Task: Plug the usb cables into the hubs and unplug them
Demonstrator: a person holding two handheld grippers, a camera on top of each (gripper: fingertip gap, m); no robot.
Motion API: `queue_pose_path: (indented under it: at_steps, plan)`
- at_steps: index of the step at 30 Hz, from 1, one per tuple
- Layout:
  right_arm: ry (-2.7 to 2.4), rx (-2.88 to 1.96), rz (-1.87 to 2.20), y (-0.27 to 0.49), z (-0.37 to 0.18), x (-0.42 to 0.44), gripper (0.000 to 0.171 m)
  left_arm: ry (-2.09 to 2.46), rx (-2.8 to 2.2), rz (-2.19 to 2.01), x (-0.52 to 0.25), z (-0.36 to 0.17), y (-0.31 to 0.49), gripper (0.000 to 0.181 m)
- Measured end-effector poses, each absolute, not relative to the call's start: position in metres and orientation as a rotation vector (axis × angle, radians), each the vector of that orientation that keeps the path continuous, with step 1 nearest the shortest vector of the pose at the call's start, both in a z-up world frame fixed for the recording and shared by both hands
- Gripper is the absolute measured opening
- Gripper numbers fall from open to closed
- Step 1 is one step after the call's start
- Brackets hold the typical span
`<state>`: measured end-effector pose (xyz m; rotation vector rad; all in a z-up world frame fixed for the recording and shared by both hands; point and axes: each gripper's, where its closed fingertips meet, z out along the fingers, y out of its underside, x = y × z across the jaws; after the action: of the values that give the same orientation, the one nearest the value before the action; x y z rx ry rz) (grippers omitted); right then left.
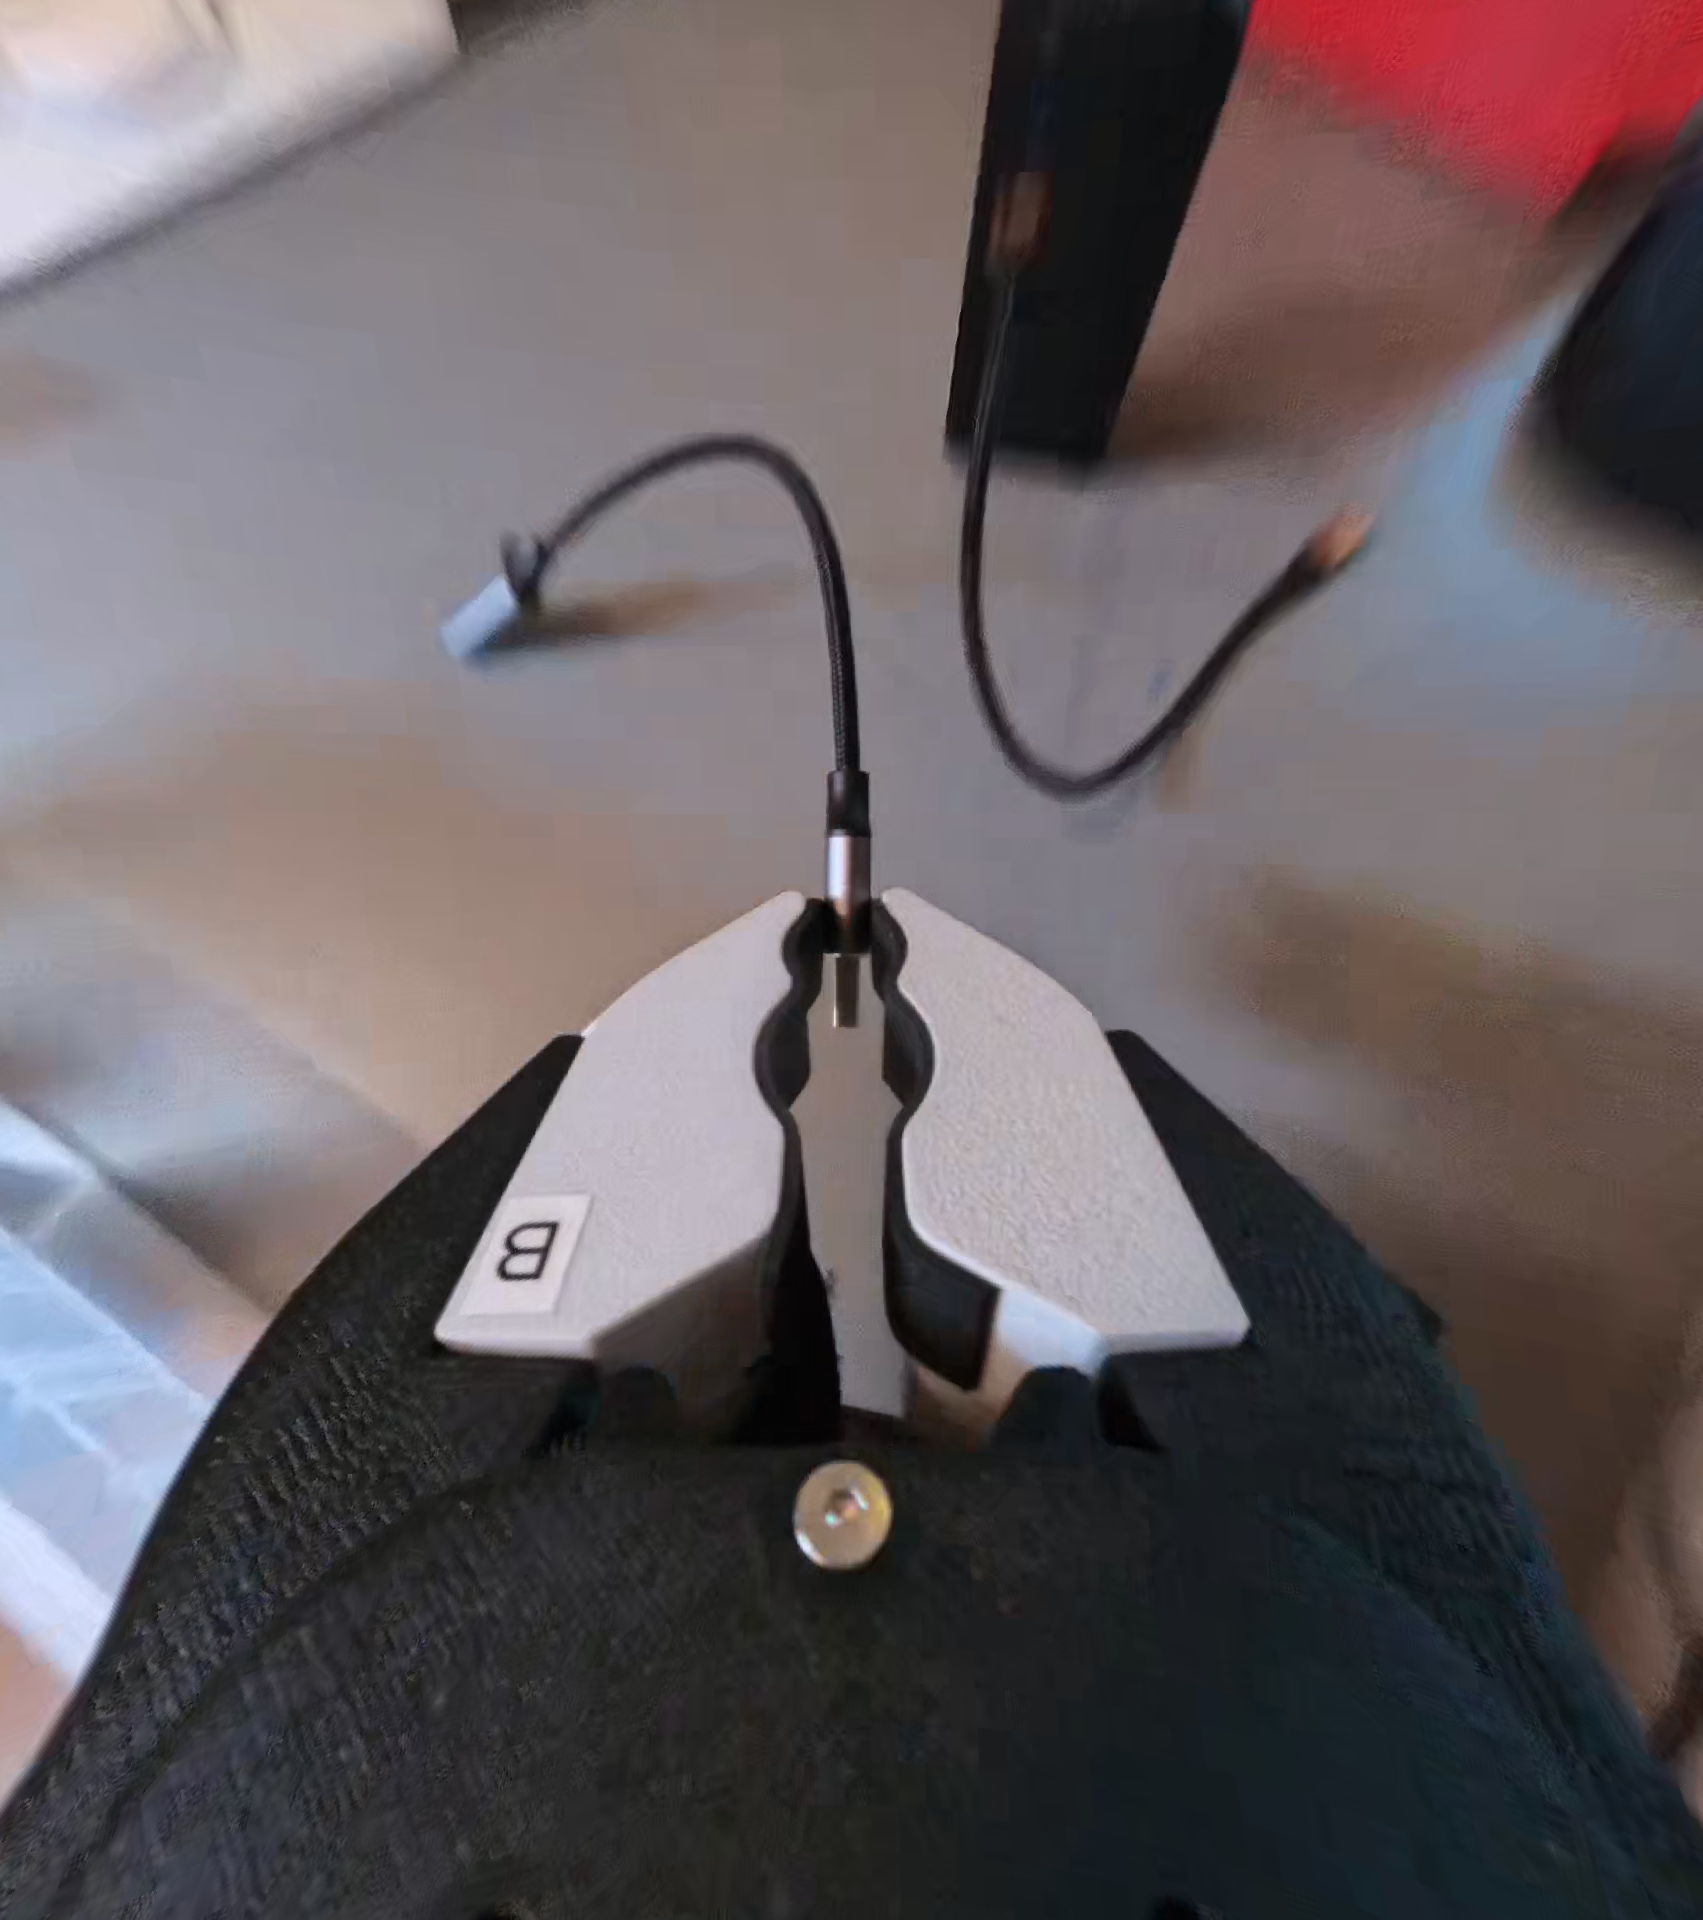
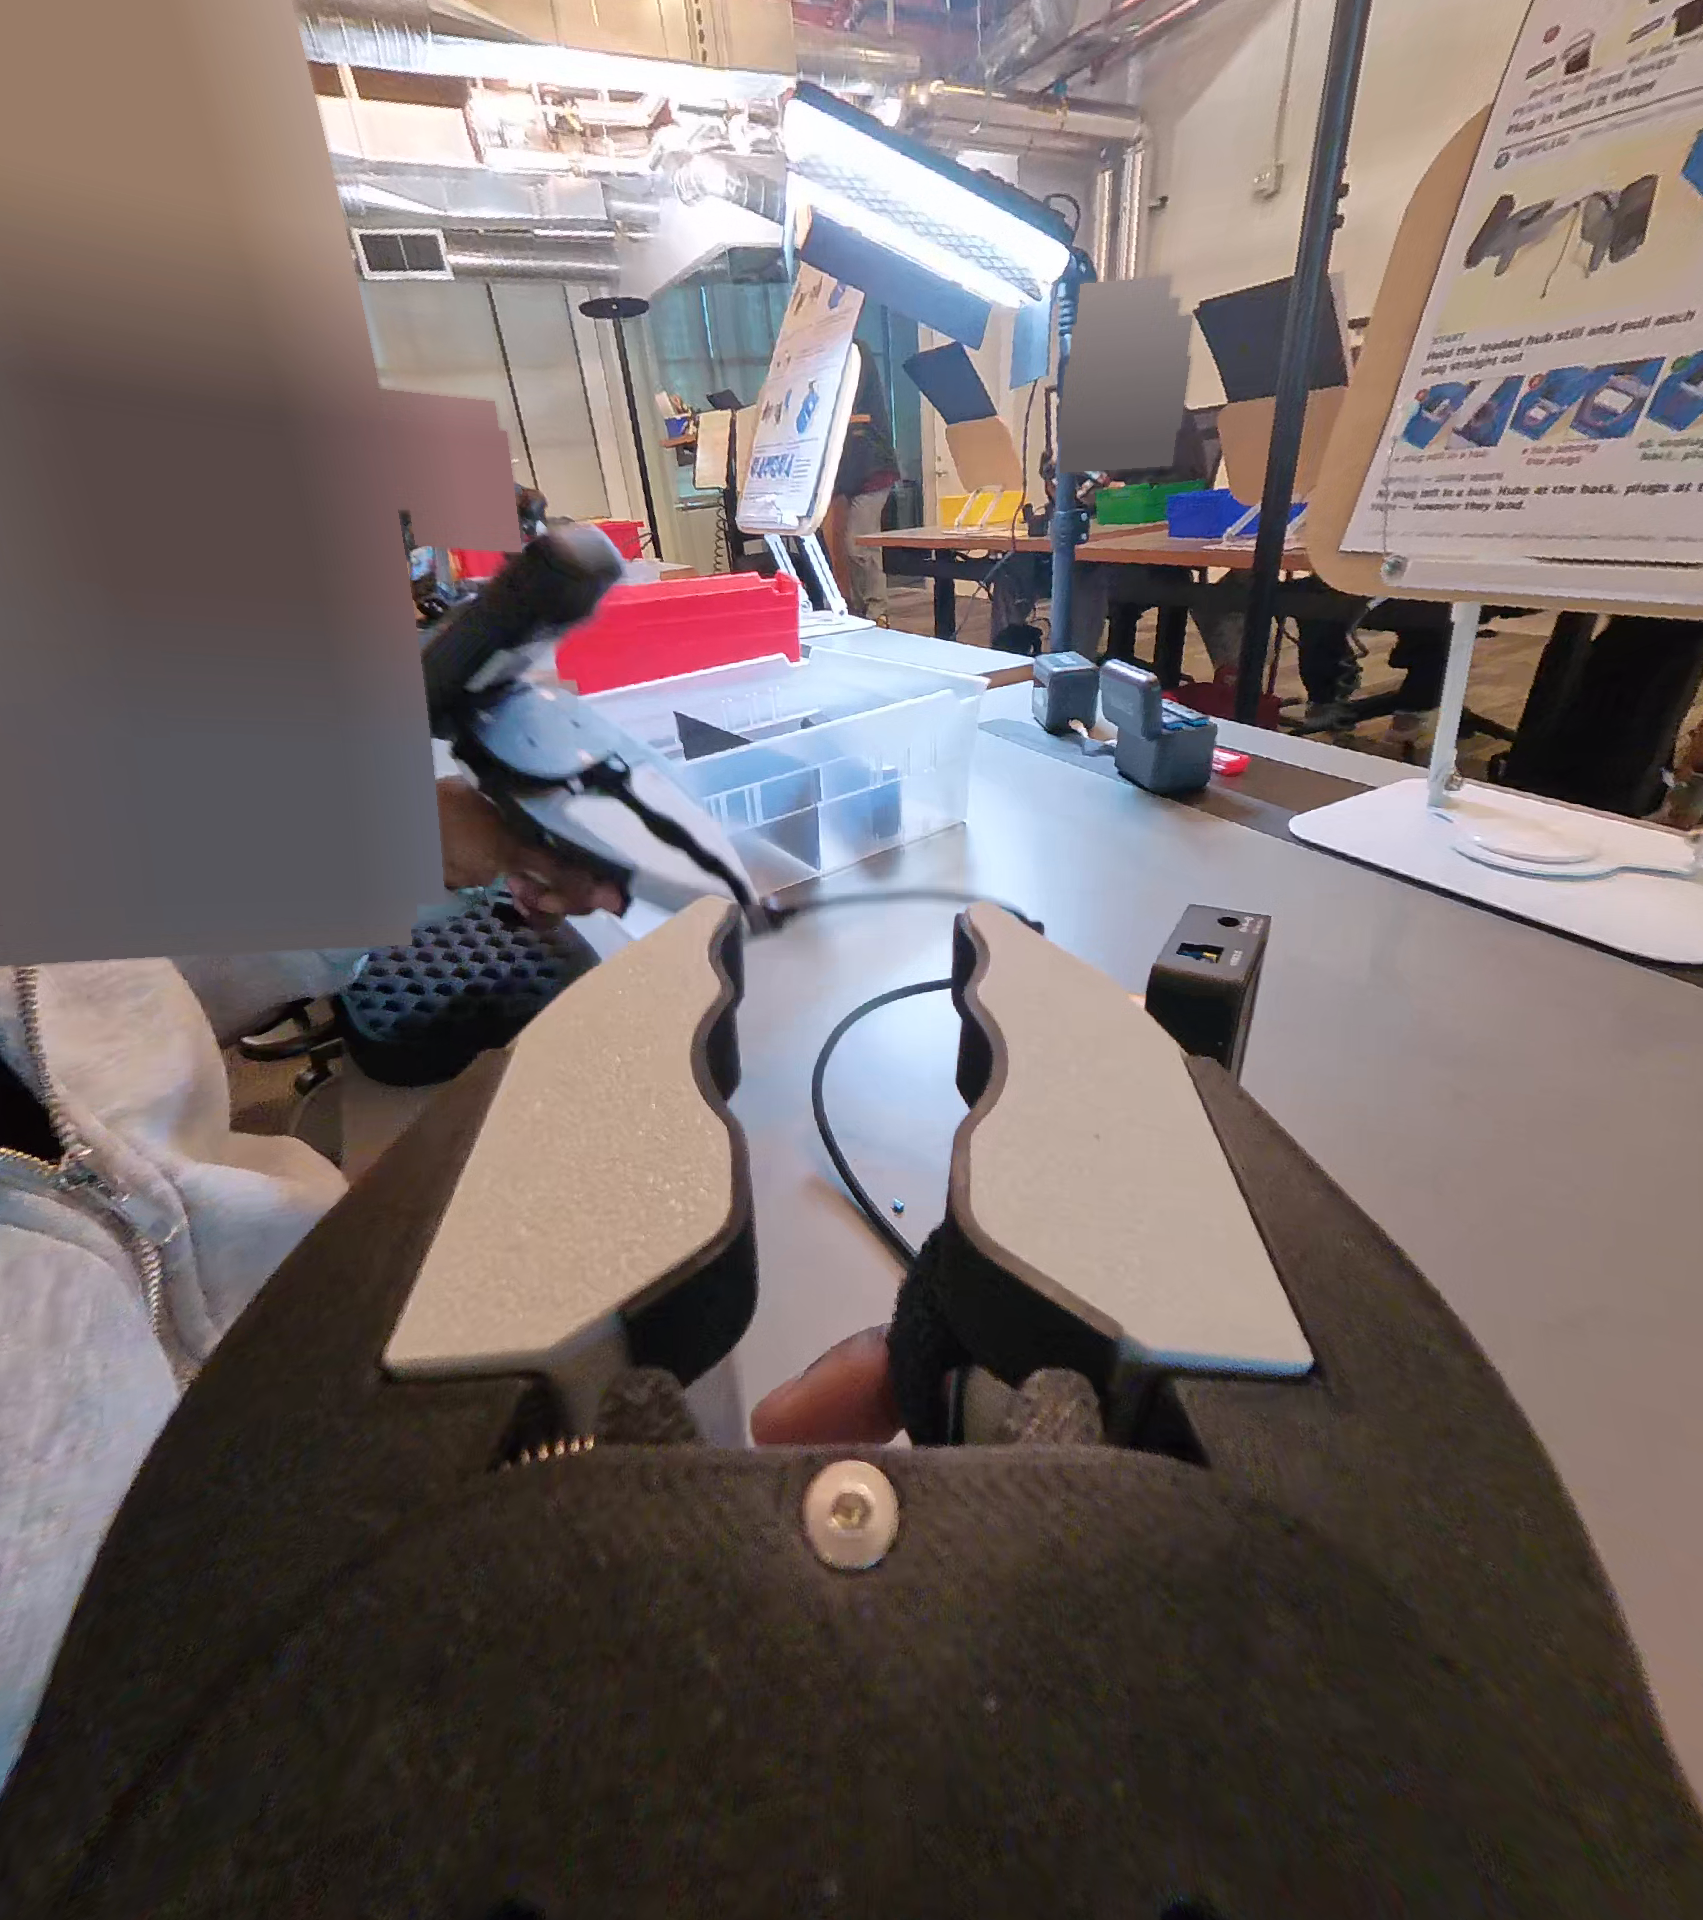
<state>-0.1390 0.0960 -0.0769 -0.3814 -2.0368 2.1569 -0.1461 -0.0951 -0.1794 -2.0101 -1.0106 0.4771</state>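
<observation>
Cable (image 1: 842, 665) plug, pinched only at the left gripper (image 1: 845, 914) tips, could twist or slip when pushed into the hub (image 2: 1205, 982); right gripper (image 2: 852, 940) gapes empty.

You have two cables: one braided cable (image 1: 831, 623) and one thin black cable (image 1: 1117, 717). You have one black hub (image 2: 1208, 985) on the table (image 2: 1449, 1143), one clear bin (image 2: 826, 758), one red bin (image 2: 681, 629), and two claws.
</observation>
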Motion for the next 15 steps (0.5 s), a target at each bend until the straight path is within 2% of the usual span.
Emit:
queue_pose_path:
  at_steps: [1,4,8,12,15]
  plan:
    - [-2.042,-0.393,2.144,0.093,-0.078,-0.140,0.038,-0.943,-1.877,0.480,-0.148,-0.158,-0.090,0.008]
    - [-2.058,-0.411,2.148,0.084,-0.079,-0.138,0.037,-0.814,-1.503,0.518,-0.147,-0.097,-0.085,0.008]
    - [-1.974,-0.554,2.324,0.065,-0.065,-0.136,0.033,-0.719,-1.044,0.456,-0.138,-0.044,-0.082,0.008]
    - [-1.891,-0.790,2.769,0.034,-0.046,-0.119,0.030,-0.670,-0.791,0.360,-0.127,-0.030,-0.071,0.009]
    - [-1.804,-0.973,3.088,0.011,-0.036,-0.109,0.035,-0.625,-0.768,0.352,-0.116,-0.030,-0.052,0.008]
